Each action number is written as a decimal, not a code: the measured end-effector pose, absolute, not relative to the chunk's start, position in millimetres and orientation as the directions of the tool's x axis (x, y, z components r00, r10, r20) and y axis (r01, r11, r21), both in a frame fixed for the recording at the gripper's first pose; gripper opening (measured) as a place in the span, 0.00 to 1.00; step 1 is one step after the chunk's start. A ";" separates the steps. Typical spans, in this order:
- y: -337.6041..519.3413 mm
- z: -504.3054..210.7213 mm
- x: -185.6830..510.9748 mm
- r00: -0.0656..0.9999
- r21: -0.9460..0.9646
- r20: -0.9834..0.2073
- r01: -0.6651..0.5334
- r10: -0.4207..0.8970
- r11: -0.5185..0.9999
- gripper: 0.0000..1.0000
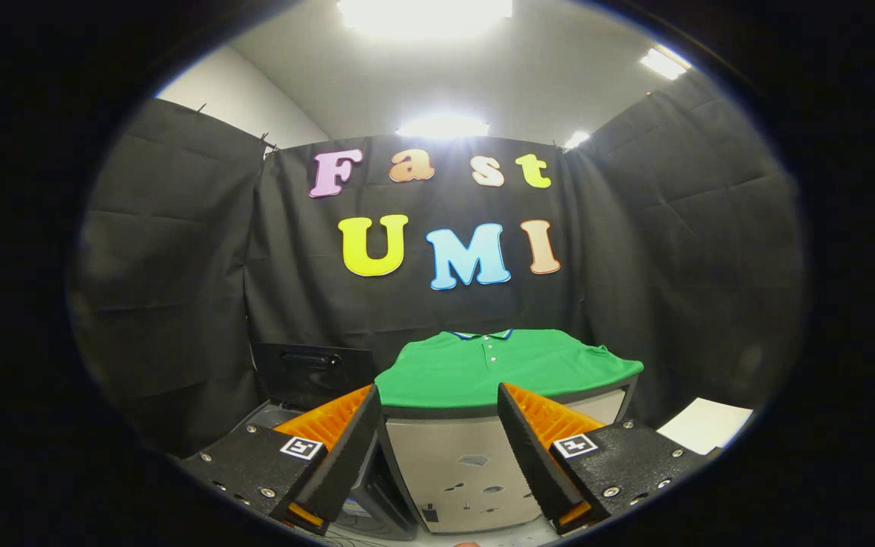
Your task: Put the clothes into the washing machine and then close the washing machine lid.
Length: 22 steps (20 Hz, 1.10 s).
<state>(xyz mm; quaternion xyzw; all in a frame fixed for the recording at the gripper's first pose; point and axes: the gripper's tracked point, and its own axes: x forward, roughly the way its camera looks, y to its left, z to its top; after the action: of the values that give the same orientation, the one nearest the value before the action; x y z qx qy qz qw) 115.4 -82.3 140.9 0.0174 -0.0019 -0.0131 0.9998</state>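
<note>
A green polo shirt (502, 368) lies folded flat on top of a grey box-like stand (456, 463), just beyond my fingertips. To the left of that stand sits the washing machine (285, 414), low down, with its dark lid (312, 372) raised upright behind the opening. My gripper (437, 399) is open, its two fingers spread wide either side of the stand's front, with nothing between them. The left finger (339, 444) covers most of the machine's opening.
Black cloth walls close in the booth at the back and on both sides. A white sheet or board (707, 425) lies low to the right of the stand. Bright ceiling lamps shine overhead.
</note>
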 end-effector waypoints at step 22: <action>-166.7 145.1 284.4 0.967 0.021 -0.256 0.016 -0.010 1.000 0.95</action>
<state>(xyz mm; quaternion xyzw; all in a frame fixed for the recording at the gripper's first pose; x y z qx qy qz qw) 284.4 -166.7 145.1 0.0117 0.1290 -0.0068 0.9916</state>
